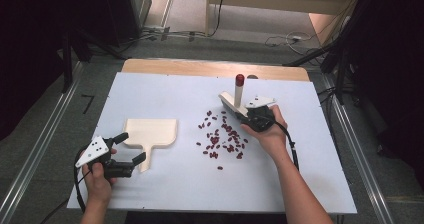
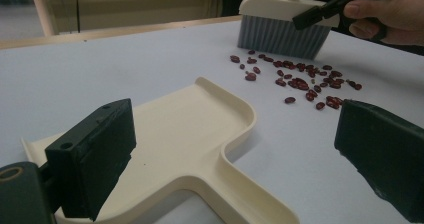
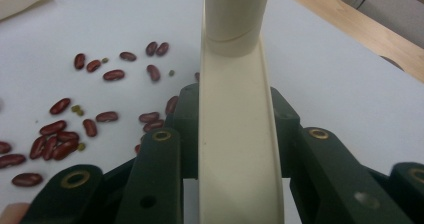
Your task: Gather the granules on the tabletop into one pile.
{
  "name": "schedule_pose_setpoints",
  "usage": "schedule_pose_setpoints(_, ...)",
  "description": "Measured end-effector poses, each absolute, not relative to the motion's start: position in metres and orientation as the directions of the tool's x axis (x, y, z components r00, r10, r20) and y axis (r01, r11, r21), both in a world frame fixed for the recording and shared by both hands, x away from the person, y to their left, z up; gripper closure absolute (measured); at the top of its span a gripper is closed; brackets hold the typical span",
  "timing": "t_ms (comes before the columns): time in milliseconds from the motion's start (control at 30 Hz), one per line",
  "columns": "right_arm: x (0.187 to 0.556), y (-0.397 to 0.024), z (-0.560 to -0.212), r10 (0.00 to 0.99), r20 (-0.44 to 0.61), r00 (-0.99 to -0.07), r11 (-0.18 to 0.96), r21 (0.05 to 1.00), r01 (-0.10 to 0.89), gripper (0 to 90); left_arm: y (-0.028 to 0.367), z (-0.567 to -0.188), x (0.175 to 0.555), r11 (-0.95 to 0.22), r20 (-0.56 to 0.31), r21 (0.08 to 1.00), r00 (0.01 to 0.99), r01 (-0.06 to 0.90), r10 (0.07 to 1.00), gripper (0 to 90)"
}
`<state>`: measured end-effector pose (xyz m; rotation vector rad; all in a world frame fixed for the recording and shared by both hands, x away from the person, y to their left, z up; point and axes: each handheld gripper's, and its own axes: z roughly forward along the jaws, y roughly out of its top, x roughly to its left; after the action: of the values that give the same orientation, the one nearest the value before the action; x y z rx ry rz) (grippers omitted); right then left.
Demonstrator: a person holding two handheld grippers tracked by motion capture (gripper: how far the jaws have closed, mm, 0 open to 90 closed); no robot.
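A cream dustpan (image 1: pixel 150 132) lies flat on the white table (image 1: pixel 165 91), its handle pointing toward the person. My left gripper (image 1: pixel 132 146) is open, and its jaws stand apart on either side of the dustpan (image 2: pixel 190 134) handle without pressing it. Several dark red beans (image 1: pixel 221 136) lie scattered in the middle. My right gripper (image 1: pixel 250 115) is shut on the cream head of a small brush (image 1: pixel 239 91) with a red-tipped handle, just behind the beans. In the right gripper view the brush (image 3: pixel 235 129) sits clamped between the jaws, beans (image 3: pixel 60 134) to its left.
The brush's grey bristles (image 2: pixel 280 36) rest on the table just beyond the beans (image 2: pixel 300 79). A wooden strip (image 1: pixel 215 68) runs along the far table edge. Metal rails flank the table, and cables lie on the floor beyond.
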<state>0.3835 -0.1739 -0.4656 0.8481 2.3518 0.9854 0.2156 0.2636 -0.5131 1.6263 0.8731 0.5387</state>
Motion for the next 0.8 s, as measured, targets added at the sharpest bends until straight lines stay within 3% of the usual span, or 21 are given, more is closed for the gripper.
schedule_pose_setpoints(500, 0.350, -0.178, -0.465, 0.601, -0.143, -0.786, 0.590, 0.744, 0.315, 65.4, 0.262, -0.513, 0.215, -0.076, -0.103, 0.964, 0.619, 0.256, 0.779, 3.1)
schedule_pose_setpoints(800, 0.324, -0.182, -0.438, 0.583, -0.069, -0.810, 0.531, 0.786, 0.315, 65.4, 0.263, -0.513, 0.216, -0.078, -0.102, 0.964, 0.621, 0.256, 0.777, 3.1)
